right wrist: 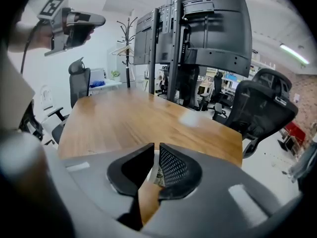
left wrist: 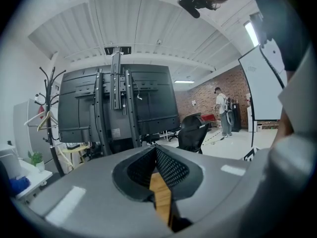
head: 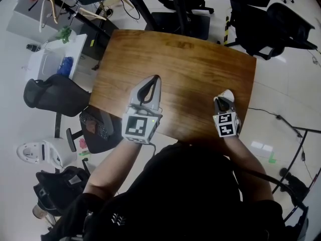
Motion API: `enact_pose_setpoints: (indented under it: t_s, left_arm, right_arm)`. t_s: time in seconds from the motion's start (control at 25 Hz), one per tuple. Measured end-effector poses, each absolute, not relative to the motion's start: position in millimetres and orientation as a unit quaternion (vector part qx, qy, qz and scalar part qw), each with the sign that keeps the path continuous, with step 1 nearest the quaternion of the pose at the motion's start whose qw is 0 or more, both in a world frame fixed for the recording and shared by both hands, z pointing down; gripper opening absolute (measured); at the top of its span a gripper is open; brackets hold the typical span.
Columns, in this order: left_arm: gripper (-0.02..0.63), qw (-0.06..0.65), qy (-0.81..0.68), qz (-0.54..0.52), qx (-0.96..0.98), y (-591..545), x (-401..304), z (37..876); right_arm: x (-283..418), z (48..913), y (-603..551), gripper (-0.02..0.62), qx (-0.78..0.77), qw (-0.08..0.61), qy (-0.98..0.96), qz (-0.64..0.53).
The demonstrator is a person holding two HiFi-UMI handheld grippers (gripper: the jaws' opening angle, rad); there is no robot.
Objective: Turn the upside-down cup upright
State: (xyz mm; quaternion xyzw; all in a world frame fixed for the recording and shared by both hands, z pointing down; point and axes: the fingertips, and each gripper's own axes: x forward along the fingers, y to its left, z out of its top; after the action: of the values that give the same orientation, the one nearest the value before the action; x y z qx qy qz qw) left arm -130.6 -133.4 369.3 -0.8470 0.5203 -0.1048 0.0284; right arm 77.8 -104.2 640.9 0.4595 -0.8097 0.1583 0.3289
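Observation:
A small white cup shows at the tip of my right gripper, over the right near part of the wooden table. In the right gripper view a thin white printed piece of the cup sits pinched between the nearly closed jaws of the right gripper; most of the cup is hidden and I cannot tell which way up it is. My left gripper hovers over the table's left near part, shut and empty, its tips meeting in the left gripper view. The left gripper also shows raised in the right gripper view.
Black office chairs stand left of the table and beyond its far edge. A white side table stands at the far left. A large monitor stand rises behind the table. A person stands far off.

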Motion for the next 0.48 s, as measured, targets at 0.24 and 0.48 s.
enact_pose_setpoints:
  t_s: [0.24, 0.48]
  left_arm:
    - [0.000, 0.023, 0.535, -0.109, -0.838, -132.9, -143.3, 370.9]
    - [0.000, 0.022, 0.541, -0.107, -0.834, -131.2, -144.6, 372.2]
  right_arm:
    - [80.4, 664.8, -102.2, 0.031, 0.440, 0.289, -0.822, 0.218]
    - [107.0, 632.4, -119.9, 0.112, 0.471, 0.231, -0.831, 0.184]
